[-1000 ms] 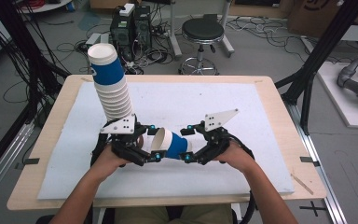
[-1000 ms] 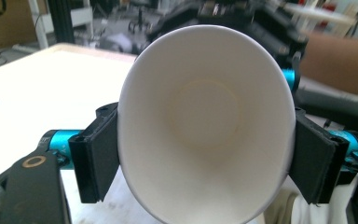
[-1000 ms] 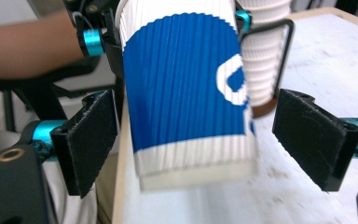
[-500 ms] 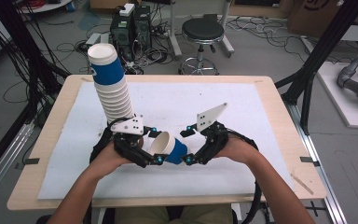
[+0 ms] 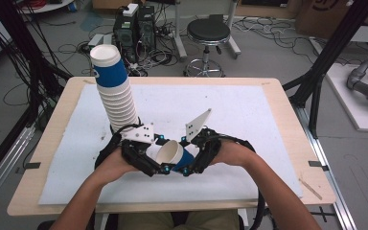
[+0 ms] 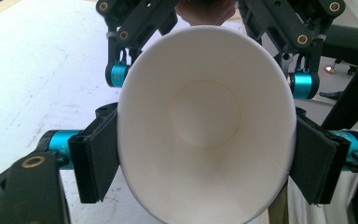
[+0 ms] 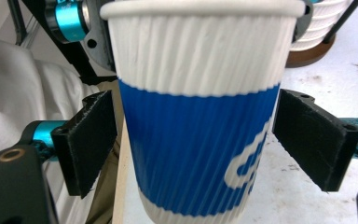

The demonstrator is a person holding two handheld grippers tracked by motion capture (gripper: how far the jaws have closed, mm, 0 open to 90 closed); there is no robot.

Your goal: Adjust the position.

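Holding: paper cup (image 5: 175, 155) clamped at rim by left gripper (image 6: 205, 154)
Right gripper (image 7: 198, 140): jaws parted, pads flanking cup, contact unclear
Cup stack (image 5: 116, 91): upper left, untouched
Remaining: cup judged not yet stacked

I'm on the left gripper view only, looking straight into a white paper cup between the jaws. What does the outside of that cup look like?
Observer: The paper cup is ribbed white with a wide blue band round its middle.
Operator: Where's the other gripper?
Observer: The right gripper straddles the cup's base end, facing the left gripper, which is at the rim.
Operator: Any more cups about?
Observer: A tall stack of cups stands on the white mat, just beyond the left hand.
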